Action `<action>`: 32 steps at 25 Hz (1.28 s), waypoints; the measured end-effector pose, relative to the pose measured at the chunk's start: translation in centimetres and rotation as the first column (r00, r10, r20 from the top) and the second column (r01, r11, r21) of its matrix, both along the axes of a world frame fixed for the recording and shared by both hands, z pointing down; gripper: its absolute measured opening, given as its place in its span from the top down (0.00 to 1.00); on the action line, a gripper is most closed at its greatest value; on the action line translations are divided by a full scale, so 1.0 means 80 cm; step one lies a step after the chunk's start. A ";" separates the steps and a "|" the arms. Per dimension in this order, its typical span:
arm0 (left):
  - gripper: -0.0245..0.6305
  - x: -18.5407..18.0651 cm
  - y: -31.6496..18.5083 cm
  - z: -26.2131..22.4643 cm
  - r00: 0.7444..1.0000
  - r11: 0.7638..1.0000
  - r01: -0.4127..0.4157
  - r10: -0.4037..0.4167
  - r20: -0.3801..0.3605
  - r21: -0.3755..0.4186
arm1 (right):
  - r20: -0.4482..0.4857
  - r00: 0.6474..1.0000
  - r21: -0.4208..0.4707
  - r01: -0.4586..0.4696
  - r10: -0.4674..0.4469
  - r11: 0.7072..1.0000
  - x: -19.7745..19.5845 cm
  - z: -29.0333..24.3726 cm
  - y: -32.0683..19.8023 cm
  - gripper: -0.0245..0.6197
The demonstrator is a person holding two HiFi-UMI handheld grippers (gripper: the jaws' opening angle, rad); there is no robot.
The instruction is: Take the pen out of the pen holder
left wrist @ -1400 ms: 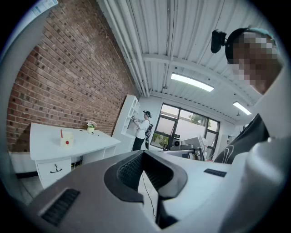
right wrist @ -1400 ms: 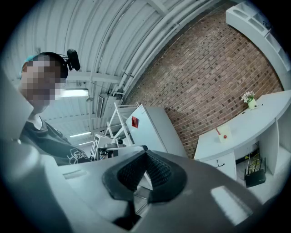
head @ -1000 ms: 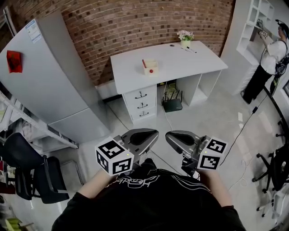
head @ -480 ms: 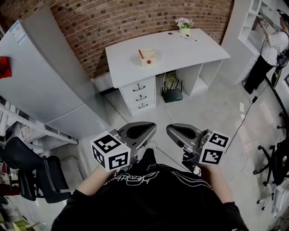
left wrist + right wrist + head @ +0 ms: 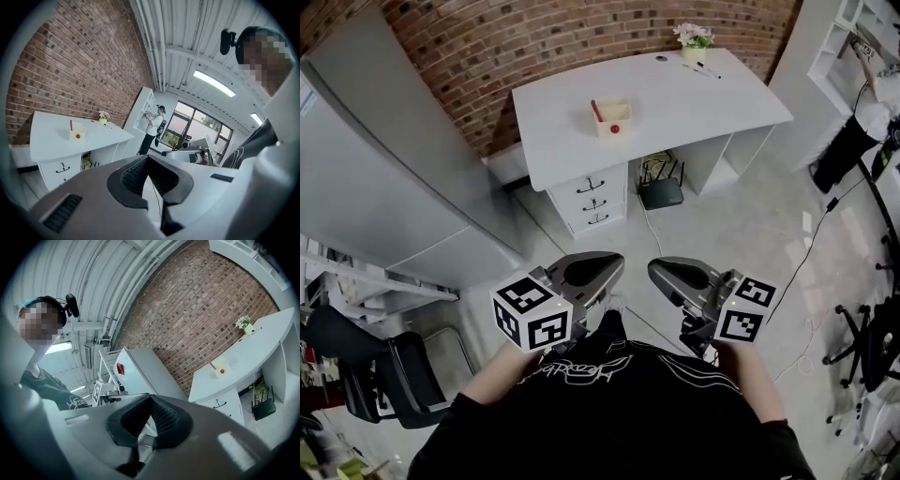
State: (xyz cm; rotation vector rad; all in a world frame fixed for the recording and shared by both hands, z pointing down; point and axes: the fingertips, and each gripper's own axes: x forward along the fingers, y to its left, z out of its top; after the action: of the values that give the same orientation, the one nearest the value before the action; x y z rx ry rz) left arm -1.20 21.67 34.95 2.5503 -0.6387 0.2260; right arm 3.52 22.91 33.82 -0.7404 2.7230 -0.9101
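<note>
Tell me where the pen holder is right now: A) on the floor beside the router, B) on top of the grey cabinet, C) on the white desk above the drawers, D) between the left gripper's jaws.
C: the pen holder stands on the white desk, over the drawers, with the red pen in it.

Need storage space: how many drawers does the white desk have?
3, stacked in one column under the desk, below the pen holder: top drawer, middle drawer, bottom drawer.

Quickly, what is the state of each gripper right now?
Left gripper: closed, holding nothing.
Right gripper: closed, holding nothing.
</note>
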 end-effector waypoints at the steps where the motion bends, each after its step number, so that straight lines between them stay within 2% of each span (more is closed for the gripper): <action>1: 0.96 -0.002 -0.013 0.005 1.000 1.000 -0.001 0.002 0.001 -0.011 | -0.002 1.000 -0.010 0.000 0.000 1.000 -0.002 0.003 -0.013 0.96; 14: 0.96 -0.029 -0.182 0.058 1.000 0.993 0.006 -0.008 -0.016 -0.115 | -0.034 0.999 -0.144 0.006 -0.011 0.990 -0.030 0.052 -0.178 0.96; 19: 0.96 -0.040 -0.227 0.064 0.997 0.989 -0.005 -0.007 -0.080 -0.149 | -0.052 0.999 -0.159 0.004 -0.013 0.987 -0.048 0.062 -0.228 0.96; 27: 0.96 -0.055 -0.269 0.051 0.997 0.995 -0.021 0.014 -0.072 -0.097 | -0.057 0.998 -0.118 -0.019 0.012 0.993 -0.056 0.052 -0.264 0.96; 32: 0.96 -0.062 -0.284 0.044 0.994 0.995 0.010 -0.020 -0.103 -0.104 | -0.059 0.998 -0.112 -0.016 0.009 0.994 -0.059 0.053 -0.268 0.96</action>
State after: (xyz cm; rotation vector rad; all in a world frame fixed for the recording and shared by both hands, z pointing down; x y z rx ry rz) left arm -6.17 -1.02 38.45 2.4396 -0.5907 0.1165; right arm -1.19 1.50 38.07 -0.8161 2.7320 -1.0625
